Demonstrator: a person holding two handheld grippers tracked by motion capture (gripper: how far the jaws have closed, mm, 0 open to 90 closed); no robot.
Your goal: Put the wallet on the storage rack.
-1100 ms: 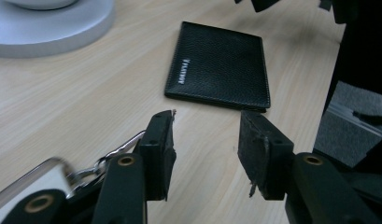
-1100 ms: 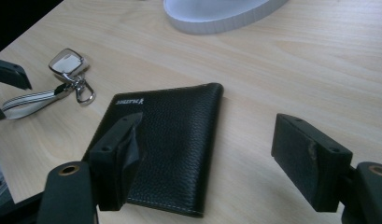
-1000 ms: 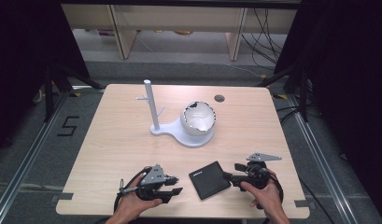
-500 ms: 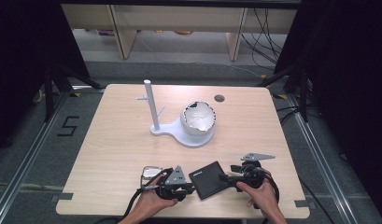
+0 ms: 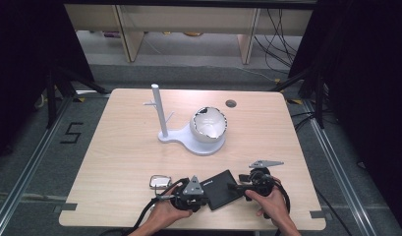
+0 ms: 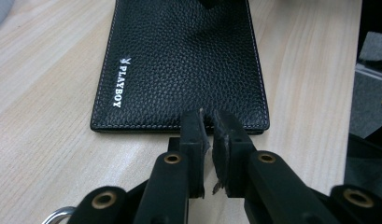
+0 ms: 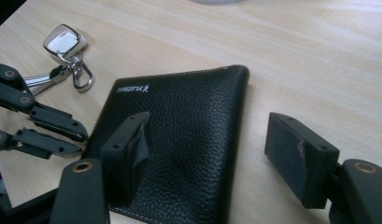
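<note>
Since the black leather wallet [image 5: 222, 189] lies flat on the desk [image 5: 120, 147] near its front edge, between your two grippers, expect a light, supple thing with a grained cover that should not slip much. Your left gripper [image 6: 208, 122] is nearly closed, empty, touching the stitched short edge; your right gripper [image 7: 216, 140] gapes wide over the opposite end. Probably lift one edge first, then pinch.
</note>
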